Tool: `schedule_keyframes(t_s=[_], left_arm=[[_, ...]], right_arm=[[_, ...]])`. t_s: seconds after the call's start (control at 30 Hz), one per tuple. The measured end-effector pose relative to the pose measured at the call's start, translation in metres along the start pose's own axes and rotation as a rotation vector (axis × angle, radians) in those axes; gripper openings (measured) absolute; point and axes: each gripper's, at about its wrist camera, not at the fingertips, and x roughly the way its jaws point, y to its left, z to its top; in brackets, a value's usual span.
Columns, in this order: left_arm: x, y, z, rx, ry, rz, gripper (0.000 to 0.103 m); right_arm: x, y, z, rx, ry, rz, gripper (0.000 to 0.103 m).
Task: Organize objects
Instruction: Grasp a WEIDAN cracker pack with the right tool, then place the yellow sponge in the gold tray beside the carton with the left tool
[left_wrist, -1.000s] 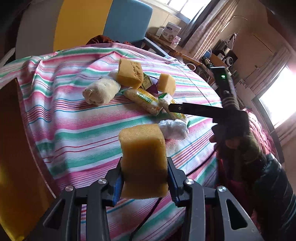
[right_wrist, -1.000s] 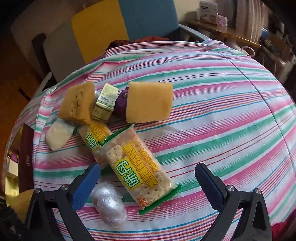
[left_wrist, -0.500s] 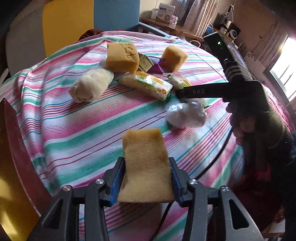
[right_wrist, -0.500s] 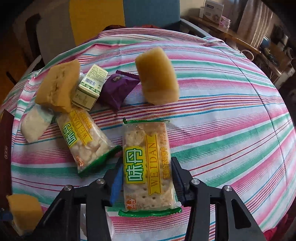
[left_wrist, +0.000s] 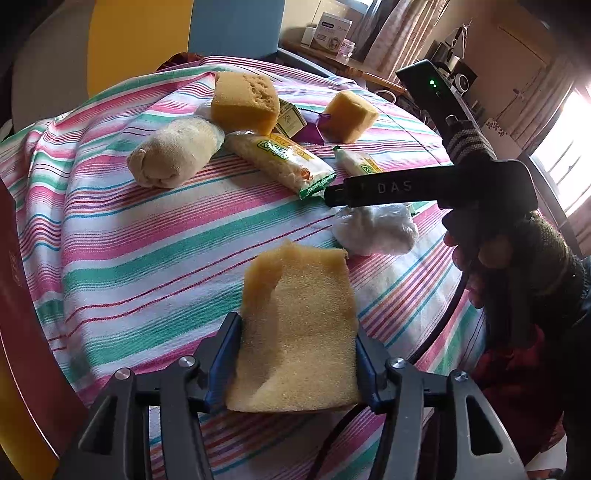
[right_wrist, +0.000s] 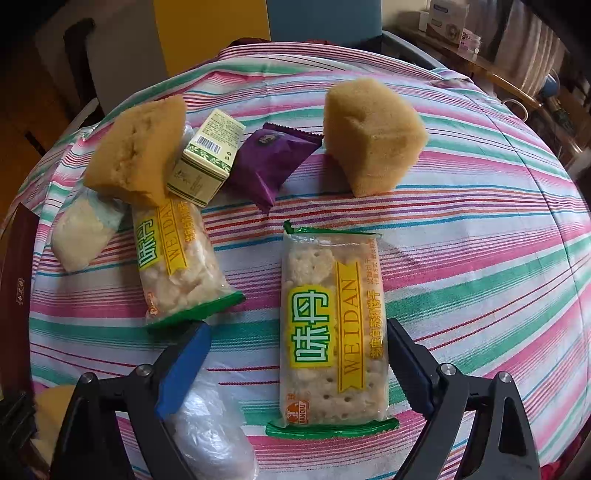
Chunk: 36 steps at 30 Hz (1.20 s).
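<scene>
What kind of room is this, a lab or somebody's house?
Most likely a home living or dining room: a table under a striped cloth, curtains by a sunny window, and a cluttered wooden side shelf behind.

"WEIDAN" runs along both cracker packets (right_wrist: 332, 332) (right_wrist: 177, 258), and "DAS" marks the right gripper's finger (left_wrist: 391, 188) at three o'clock.
</scene>
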Motion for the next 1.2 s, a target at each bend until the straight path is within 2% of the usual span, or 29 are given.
schedule_keyframes(t_s=[0.13,0.23,0.27,0.3,0.47,0.67,0.77,0.97,1.1,1.2], left_arm=[[0.002,0.000,0.000,-0.004,-0.006,-0.004,0.058],[0.002,-0.001,0.000,-0.005,-0.008,0.001,0.058],[0.003,-0.002,0.000,-0.004,-0.009,0.005,0.058],[0.002,-0.002,-0.001,-0.002,-0.011,0.008,0.058],[0.000,-0.004,-0.002,-0.007,-0.025,0.024,0.053],[-0.016,-0.008,-0.007,0.008,-0.050,0.040,0.050],[-0.039,-0.005,-0.009,-0.012,-0.078,0.035,0.050],[-0.106,0.014,-0.016,-0.045,-0.193,0.050,0.050],[-0.151,0.057,-0.034,-0.140,-0.245,0.130,0.050],[-0.176,0.103,-0.057,-0.239,-0.248,0.240,0.050]], right_arm=[[-0.002,0.000,-0.002,-0.009,0.012,0.000,0.094],[-0.006,-0.001,-0.004,-0.021,0.008,-0.025,0.083],[-0.010,-0.001,-0.005,-0.023,0.003,-0.034,0.068],[-0.014,-0.002,-0.006,-0.023,-0.004,-0.040,0.048],[-0.018,-0.006,-0.009,-0.030,-0.003,-0.043,0.049],[-0.017,-0.017,-0.009,0.019,-0.001,0.016,0.052],[-0.017,-0.018,-0.011,0.018,-0.004,0.016,0.053],[-0.019,-0.017,-0.014,-0.014,-0.008,-0.005,0.054],[-0.021,-0.021,-0.017,-0.016,-0.013,-0.005,0.054],[-0.014,-0.012,-0.010,-0.027,-0.017,-0.017,0.054]])
